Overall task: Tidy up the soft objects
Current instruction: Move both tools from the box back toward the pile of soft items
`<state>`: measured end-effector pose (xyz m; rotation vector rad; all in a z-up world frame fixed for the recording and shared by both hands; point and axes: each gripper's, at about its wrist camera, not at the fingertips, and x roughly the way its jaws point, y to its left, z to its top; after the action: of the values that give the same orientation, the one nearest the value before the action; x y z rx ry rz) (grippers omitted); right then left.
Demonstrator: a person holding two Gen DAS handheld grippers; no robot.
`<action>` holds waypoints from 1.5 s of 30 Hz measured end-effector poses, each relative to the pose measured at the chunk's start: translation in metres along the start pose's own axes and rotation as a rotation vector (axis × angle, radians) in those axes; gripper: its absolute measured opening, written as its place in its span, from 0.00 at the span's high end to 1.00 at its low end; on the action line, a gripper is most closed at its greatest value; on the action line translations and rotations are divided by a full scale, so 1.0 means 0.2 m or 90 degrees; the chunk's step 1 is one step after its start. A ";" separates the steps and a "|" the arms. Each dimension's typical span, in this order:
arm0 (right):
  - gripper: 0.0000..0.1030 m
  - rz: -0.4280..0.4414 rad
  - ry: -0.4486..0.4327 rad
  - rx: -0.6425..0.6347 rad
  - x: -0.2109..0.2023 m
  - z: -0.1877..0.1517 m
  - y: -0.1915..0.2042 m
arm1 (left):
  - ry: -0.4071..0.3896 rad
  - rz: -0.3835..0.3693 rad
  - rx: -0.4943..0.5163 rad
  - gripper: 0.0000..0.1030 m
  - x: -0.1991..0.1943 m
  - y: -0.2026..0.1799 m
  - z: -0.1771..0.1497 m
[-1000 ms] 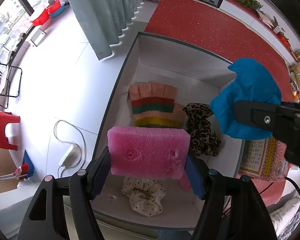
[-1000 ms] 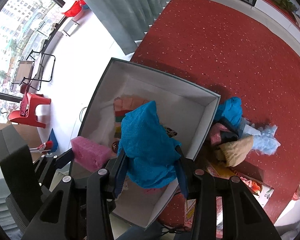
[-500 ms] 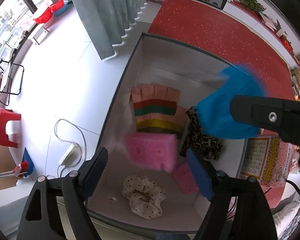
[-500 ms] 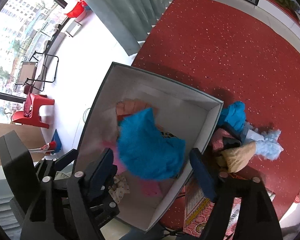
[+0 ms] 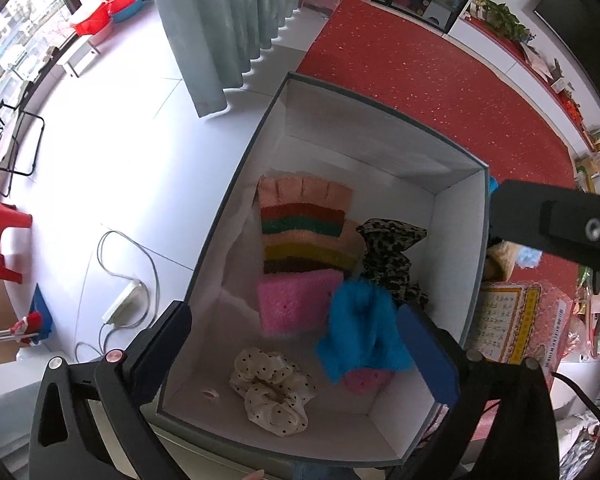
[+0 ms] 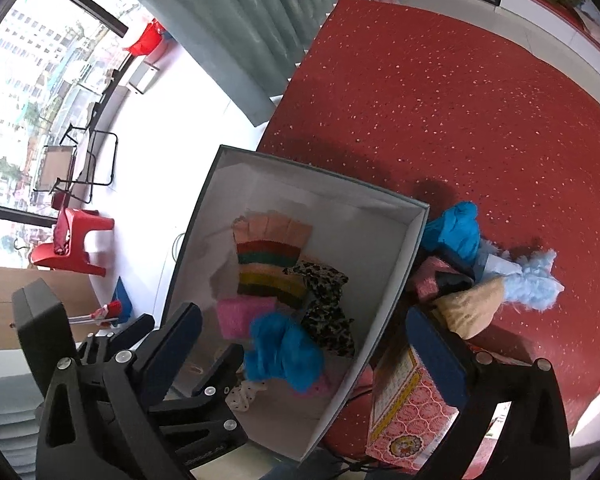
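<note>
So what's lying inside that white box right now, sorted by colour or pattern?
Pink sponges: 2
Blue fluffy cloth: 1
Striped knit piece: 1
Leopard-print fabric: 1
Cream dotted scrunchie: 1
Total: 6

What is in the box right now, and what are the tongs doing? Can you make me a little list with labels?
box: white inside, open top
striped knit piece: lying flat near the far wall
leopard-print scrunchie: right of the striped piece
pink sponge: in front of the striped piece
blue cloth: inside, blurred, partly over a small pink thing
dotted cream scrunchie: near corner
left tongs: open, just widened, nothing between them
right tongs: open, just widened, holding nothing
still outside: soft pile beside the box
</note>
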<state>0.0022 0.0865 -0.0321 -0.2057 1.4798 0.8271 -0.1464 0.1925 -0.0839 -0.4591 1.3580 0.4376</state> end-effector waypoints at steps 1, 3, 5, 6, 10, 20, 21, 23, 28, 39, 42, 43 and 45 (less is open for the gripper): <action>0.00 0.003 -0.001 0.003 -0.01 0.00 0.00 | -0.001 0.001 0.001 0.00 0.00 0.00 0.00; 0.00 0.011 -0.003 0.011 -0.03 -0.01 -0.01 | -0.003 0.013 0.010 0.00 -0.01 -0.02 0.00; 0.00 0.024 -0.003 0.021 -0.06 -0.03 -0.04 | -0.008 0.028 0.021 0.00 -0.02 -0.04 0.00; 0.00 0.029 -0.002 0.022 -0.08 -0.04 -0.05 | -0.009 0.029 0.024 0.00 -0.03 -0.05 -0.01; 0.00 0.045 -0.014 0.034 -0.18 -0.08 -0.11 | -0.010 0.015 0.032 0.00 -0.05 -0.08 -0.01; 0.00 -0.006 -0.042 0.183 -0.38 -0.18 -0.65 | -0.012 -0.024 0.077 0.00 -0.12 -0.28 0.02; 0.00 -0.023 -0.034 0.202 -0.37 -0.19 -0.72 | -0.013 -0.026 0.082 0.00 -0.13 -0.30 0.03; 0.00 -0.045 -0.015 0.237 -0.31 -0.20 -0.87 | -0.012 -0.031 0.090 0.00 -0.14 -0.34 0.04; 0.00 -0.052 0.044 0.257 -0.10 -0.20 -1.03 | -0.004 -0.026 0.108 0.00 -0.14 -0.43 0.05; 0.00 0.134 0.187 0.253 0.43 0.01 -1.01 | 0.028 0.017 0.088 0.00 -0.12 -0.48 0.07; 0.00 0.149 0.241 0.248 0.57 0.02 -1.01 | 0.035 0.026 0.085 0.00 -0.10 -0.51 0.08; 0.00 0.142 0.256 0.245 0.61 0.02 -1.01 | 0.037 0.029 0.084 0.00 -0.10 -0.53 0.09; 0.00 0.082 0.261 0.247 0.63 0.00 -1.05 | 0.042 0.028 0.083 0.00 -0.09 -0.56 0.10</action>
<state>0.1127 -0.0172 -0.2241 0.0157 2.0257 0.6018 -0.0710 0.1099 -0.0570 -0.3392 1.4527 0.3708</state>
